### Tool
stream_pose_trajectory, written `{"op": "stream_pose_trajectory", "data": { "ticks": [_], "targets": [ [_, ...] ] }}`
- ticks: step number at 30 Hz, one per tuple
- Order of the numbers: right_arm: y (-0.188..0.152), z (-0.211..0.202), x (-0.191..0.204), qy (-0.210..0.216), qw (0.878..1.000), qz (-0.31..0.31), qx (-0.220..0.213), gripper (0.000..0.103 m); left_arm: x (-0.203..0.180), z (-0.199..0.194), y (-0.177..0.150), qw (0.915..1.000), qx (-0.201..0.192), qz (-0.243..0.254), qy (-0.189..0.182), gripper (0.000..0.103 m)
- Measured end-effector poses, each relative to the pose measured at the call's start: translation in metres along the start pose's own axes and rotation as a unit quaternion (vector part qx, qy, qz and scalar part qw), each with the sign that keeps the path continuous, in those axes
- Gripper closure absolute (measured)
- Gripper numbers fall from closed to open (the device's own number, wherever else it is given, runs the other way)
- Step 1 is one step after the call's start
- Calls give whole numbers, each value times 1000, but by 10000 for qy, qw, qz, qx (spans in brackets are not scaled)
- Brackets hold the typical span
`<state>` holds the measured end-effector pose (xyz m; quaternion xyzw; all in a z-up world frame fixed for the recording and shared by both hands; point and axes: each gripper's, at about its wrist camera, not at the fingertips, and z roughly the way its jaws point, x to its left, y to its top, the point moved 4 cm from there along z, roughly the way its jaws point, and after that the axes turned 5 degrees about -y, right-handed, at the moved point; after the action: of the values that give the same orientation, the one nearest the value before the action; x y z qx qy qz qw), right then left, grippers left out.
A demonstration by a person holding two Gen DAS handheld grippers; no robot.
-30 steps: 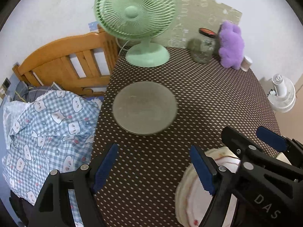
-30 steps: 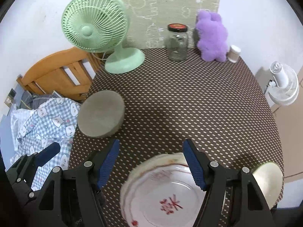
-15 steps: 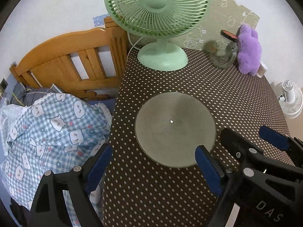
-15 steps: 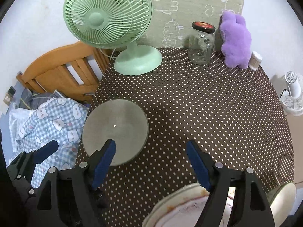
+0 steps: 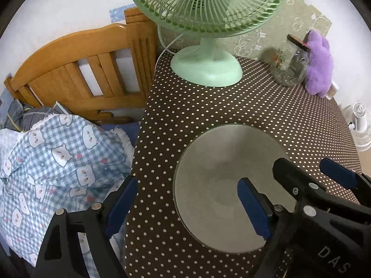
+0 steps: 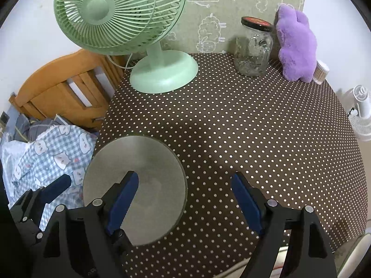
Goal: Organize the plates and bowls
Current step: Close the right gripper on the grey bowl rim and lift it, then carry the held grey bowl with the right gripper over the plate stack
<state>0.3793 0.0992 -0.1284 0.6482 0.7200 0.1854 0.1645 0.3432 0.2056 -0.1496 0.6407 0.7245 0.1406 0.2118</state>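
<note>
Near the left front edge of the brown, white-dotted worktop sits a round, shallow, grey-green ceramic bowl, upright and empty, its rim close to the cloth's edge.

Over it hang both tools. The left tool stands spread wide, its jaws having just closed a little; its right blue pad is over the bowl's inside while its left blue pad is out past the worktop's edge, so the bowl's left rim lies between them. Whether either pad touches the bowl cannot be told; nothing is pinched. The right tool is likewise spread, its jaws having also just drawn in slightly; its left pad shows over the bowl's middle and its right pad over bare cloth, with the bowl's right rim between them and nothing gripped. In the right wrist view the left tool's dark arm appears at the lower left, beside the bowl.

At the bottom right edge of that same view a pale, cream-rimmed dish peeks in, mostly cut off.

Farther back on the worktop stand a pale green desk fan, a clear glass jar with a dark lid, and a purple plush toy against the wall, with a small container of cotton buds just beside the toy. Left of the worktop are an orange wooden bed frame and a blue checked blanket with bear prints; a small white fan stands on the floor to the right.
</note>
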Motion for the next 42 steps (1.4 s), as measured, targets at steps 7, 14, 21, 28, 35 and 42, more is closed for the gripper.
{"op": "stream_pose_trajectory", "data": {
  "ticks": [7,14,21,28,35,42],
  "targets": [
    [-1,22,4,-72,9996,-10,268,56,2,17,-1,9997,230,-11,-40,60],
    [-3,33,11,-16,9992,-132,369,78,4,24,-2,9996,261,37,98,83],
    [-2,35,13,-74,9990,-158,408,80,5,25,-1,9995,299,30,118,86],
    [-6,27,11,-134,9989,-194,415,80,-2,16,-4,9992,307,210,109,86],
    [-11,11,0,-158,9989,-217,390,80,-15,5,-8,9993,342,118,59,86],
    [-17,-7,-15,-142,9991,-199,350,80,-35,-12,-13,9995,292,100,56,86]
  ]
}}
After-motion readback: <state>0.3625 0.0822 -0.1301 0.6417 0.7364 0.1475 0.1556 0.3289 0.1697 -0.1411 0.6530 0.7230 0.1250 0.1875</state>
